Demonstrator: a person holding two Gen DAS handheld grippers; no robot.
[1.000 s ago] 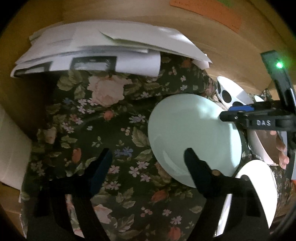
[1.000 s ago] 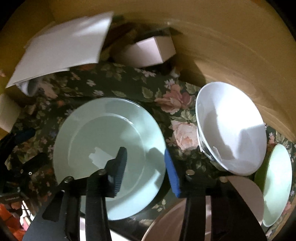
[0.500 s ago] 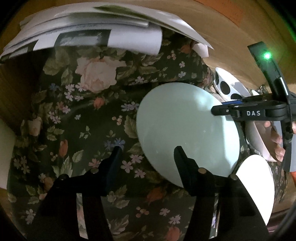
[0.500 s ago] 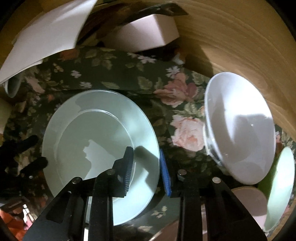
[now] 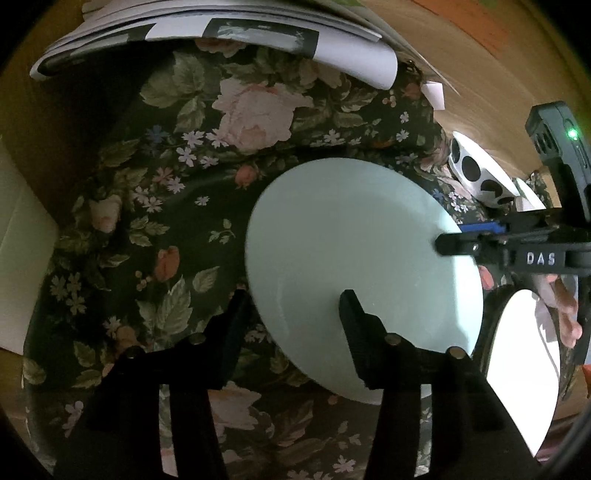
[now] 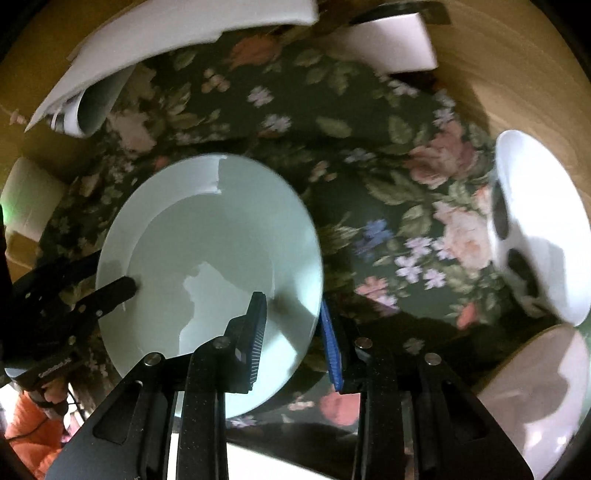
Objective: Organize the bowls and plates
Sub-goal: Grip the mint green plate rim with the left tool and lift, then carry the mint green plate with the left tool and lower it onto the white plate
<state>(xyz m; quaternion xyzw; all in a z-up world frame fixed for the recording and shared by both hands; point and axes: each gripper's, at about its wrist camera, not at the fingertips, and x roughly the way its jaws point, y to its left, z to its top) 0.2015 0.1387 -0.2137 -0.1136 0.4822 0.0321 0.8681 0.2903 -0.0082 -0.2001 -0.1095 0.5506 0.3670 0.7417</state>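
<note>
Nearest, the right claw (image 6: 293, 328) stood part open, straddling the pale green plate's (image 6: 207, 258) near rim, not clamped. The left claw (image 5: 291, 314), likewise open, bracketed the opposite rim. The plate lay on the floral-clothed surface (image 6: 332, 110); rigid, glazed, probably slippery and breakable, best gripped at its rim. Beyond stood a spotted bowl (image 6: 543, 229).

Dark floral tablecloth (image 5: 177, 229) over wooden table (image 6: 517, 74); paper stack (image 5: 221, 33) behind.

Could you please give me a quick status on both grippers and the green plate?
Both grippers astride pale green plate rim: right gripper on one side, left gripper opposite, neither visibly clamped. Plate on floral cloth. Dotted bowl nearby, apart.
</note>
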